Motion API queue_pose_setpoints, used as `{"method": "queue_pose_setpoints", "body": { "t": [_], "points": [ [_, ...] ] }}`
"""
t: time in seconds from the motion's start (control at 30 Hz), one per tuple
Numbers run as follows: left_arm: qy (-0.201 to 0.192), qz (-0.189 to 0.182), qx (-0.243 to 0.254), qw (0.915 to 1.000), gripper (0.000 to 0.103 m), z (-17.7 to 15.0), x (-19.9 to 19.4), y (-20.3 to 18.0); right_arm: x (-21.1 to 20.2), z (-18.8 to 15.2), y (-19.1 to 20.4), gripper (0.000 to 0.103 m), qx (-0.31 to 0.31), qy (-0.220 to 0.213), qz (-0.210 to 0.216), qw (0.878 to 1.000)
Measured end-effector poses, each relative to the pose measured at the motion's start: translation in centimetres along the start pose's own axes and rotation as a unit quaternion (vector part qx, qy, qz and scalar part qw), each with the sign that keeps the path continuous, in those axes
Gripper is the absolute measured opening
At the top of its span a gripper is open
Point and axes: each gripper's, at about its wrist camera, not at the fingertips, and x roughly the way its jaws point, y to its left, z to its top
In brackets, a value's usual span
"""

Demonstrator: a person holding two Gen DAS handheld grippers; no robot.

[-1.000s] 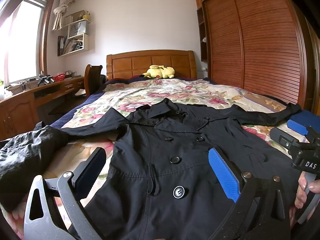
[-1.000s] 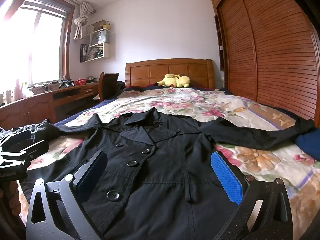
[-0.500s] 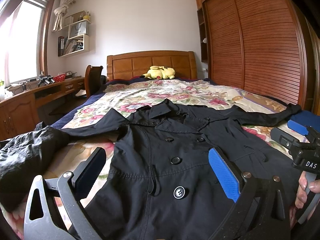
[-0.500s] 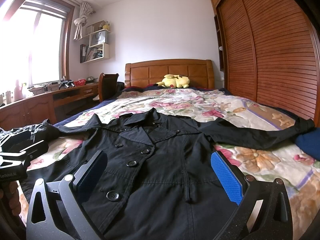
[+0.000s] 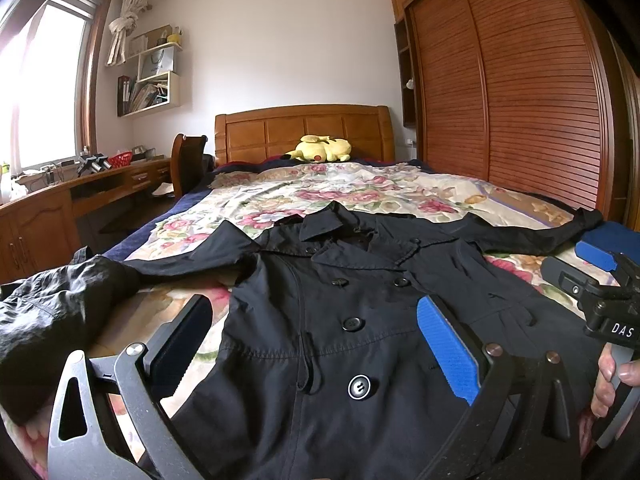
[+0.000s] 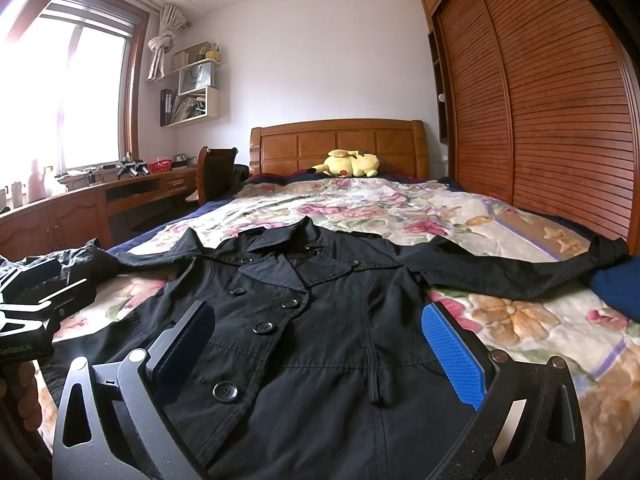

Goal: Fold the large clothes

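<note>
A black double-breasted coat (image 5: pixel 340 320) lies face up and spread flat on the floral bedspread (image 5: pixel 320 196), collar toward the headboard, both sleeves stretched out sideways. It also shows in the right wrist view (image 6: pixel 320 320). My left gripper (image 5: pixel 314 340) is open and empty, hovering above the coat's lower front. My right gripper (image 6: pixel 316 344) is open and empty above the coat's lower right half. Each gripper shows at the edge of the other's view: the right gripper body (image 5: pixel 600 300) and the left gripper body (image 6: pixel 36 304).
A yellow plush toy (image 5: pixel 322 149) lies by the wooden headboard (image 5: pixel 304 132). A wooden desk (image 5: pixel 60 208) and chair (image 5: pixel 188 160) stand left of the bed. A slatted wardrobe (image 5: pixel 520 100) runs along the right. A dark blue item (image 6: pixel 618 284) lies at the right sleeve end.
</note>
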Motion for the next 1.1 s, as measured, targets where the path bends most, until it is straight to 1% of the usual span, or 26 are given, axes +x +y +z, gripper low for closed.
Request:
{"method": "queue_pose_setpoints", "body": {
  "t": [1.1],
  "points": [
    [-0.001, 0.0, 0.001, 1.0, 0.103, -0.16, -0.14, 0.04, -0.19, 0.09, -0.12, 0.103, 0.0, -0.001, 0.001, 1.0]
  ]
}}
